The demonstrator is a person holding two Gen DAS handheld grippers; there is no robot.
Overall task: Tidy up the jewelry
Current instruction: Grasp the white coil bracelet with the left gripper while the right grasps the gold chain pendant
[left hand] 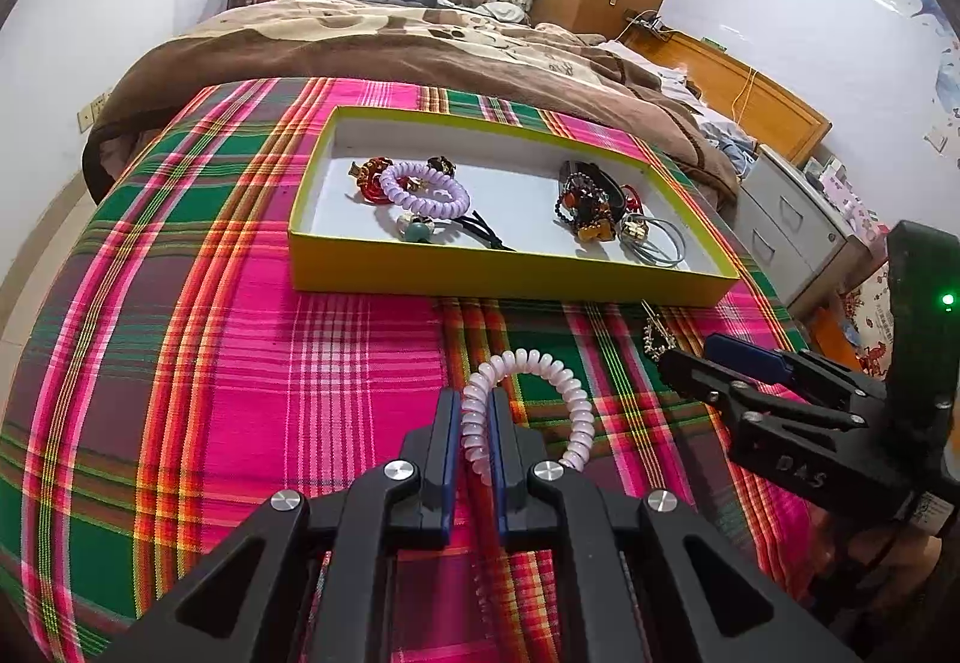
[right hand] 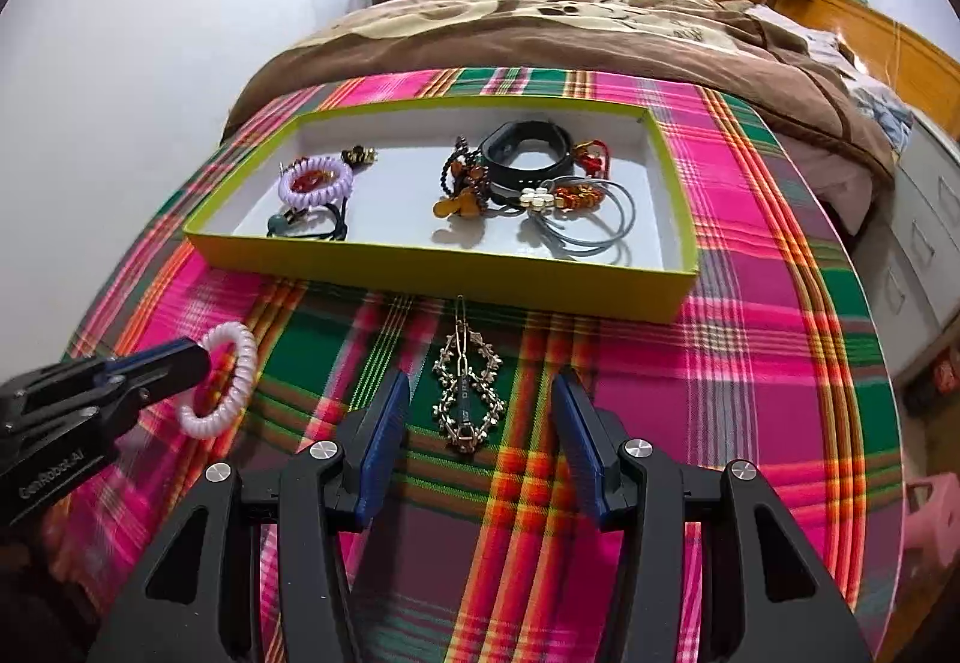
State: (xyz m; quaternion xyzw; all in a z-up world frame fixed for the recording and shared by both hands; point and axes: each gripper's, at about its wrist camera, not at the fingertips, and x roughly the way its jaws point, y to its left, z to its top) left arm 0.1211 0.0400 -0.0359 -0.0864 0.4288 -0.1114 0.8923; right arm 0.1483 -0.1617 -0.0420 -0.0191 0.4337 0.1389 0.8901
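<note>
My left gripper (left hand: pixel 477 423) has its fingers (left hand: pixel 445 441) drawn nearly together, pinching one side of a pale pink coil hair tie (left hand: pixel 540 393); the rest of the loop sticks out forward and to the right, over the plaid cloth (left hand: pixel 240 363). From the right wrist view I see the same left gripper (right hand: pixel 201 360) coming in from the left with the hair tie (right hand: pixel 225 381) hanging off its tip.

My right gripper (right hand: pixel 480 405) is spread wide and holds nothing. Its blue-padded fingers (right hand: pixel 384 447) stand on either side of a gold hair clip (right hand: pixel 468 393) with small flower-like beads, which lies flat on the cloth between them. I cannot tell whether either pad touches it. In the left wrist view, the right gripper (left hand: pixel 690 357) reaches toward that clip (left hand: pixel 657 336).

Beyond both, a shallow yellow-green box (right hand: pixel 420 267) with a white floor sits on the cloth. Its left part holds a lilac coil hair tie (right hand: pixel 315 180) among small clips, and its right part holds a black band (right hand: pixel 528 147), amber beads (right hand: pixel 462 189) and grey elastic loops (right hand: pixel 594 225).

Readable writing: "GenRobot.AI" on the left gripper body in the right wrist view, and "DAS" on the right gripper body in the left wrist view. There is small lettering on the clip's bar that I cannot read.
</note>
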